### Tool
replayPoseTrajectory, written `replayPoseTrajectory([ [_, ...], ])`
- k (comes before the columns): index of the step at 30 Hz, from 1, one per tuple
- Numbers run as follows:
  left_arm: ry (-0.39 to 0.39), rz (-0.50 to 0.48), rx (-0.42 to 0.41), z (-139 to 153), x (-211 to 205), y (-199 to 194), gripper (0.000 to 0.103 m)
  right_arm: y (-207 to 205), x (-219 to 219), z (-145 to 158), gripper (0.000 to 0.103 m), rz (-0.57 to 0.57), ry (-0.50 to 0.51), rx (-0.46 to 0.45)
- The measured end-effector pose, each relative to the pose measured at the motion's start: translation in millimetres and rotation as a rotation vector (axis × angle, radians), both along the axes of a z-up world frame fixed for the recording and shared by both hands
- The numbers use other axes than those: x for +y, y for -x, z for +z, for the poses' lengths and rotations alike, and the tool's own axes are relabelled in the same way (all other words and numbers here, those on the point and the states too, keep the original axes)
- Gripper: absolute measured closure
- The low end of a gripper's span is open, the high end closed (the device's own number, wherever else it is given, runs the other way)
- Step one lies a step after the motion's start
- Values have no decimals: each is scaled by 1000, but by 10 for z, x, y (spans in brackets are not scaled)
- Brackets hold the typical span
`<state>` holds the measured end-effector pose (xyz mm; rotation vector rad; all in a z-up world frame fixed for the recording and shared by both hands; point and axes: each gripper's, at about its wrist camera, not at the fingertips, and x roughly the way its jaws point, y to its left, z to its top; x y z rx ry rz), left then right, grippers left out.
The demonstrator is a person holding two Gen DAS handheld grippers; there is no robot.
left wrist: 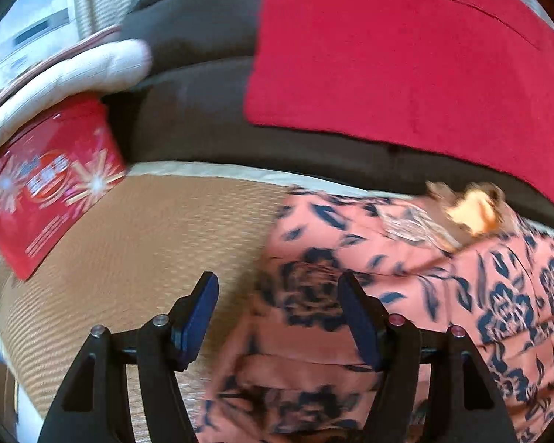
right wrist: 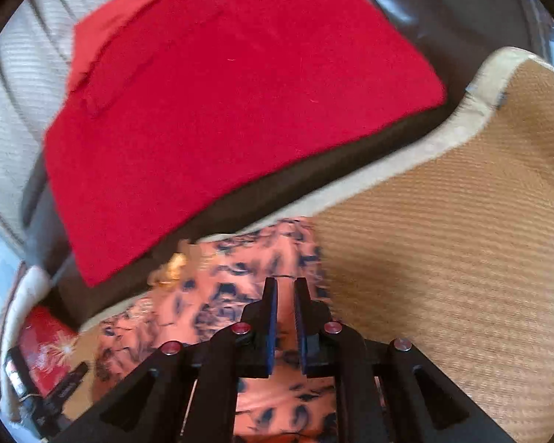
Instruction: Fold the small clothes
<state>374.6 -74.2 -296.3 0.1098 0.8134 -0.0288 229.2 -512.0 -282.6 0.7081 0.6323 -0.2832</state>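
Observation:
A salmon garment with dark blue flowers lies rumpled on a woven tan mat. My left gripper hovers open over the garment's left edge; one blue pad is over the mat, the other over the cloth, and nothing is between them. In the right wrist view the same garment runs under and in front of my right gripper. Its jaws are drawn close together on a fold of the cloth near the garment's right edge. A tan tag or trim shows at the garment's far edge.
A folded red cloth rests on a dark sofa cushion behind the mat. A red printed box and a white padded item sit at the left. The mat's pale border curves up at the right.

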Motion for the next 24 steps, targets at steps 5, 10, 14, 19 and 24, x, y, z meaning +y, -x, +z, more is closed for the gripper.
replayPoseTrajectory([
  [5, -94, -33, 147, -340, -182, -147, 34, -272, 190, -202, 91, 141, -65, 71],
  [10, -80, -45, 164, -309, -133, -118, 33, -348, 216, -405, 90, 177, -105, 178],
  [14, -24, -26, 118, -83, 132, 62, 33, -58, 186, -156, 90, 197, -73, 82],
  [19, -17, -2, 59, 94, 628, 505, 26, 529, 156, -35, 77, 196, -83, 16],
  [24, -14, 7, 34, 39, 1133, 1230, 22, 1346, 166, 33, 14, 107, -103, -62],
])
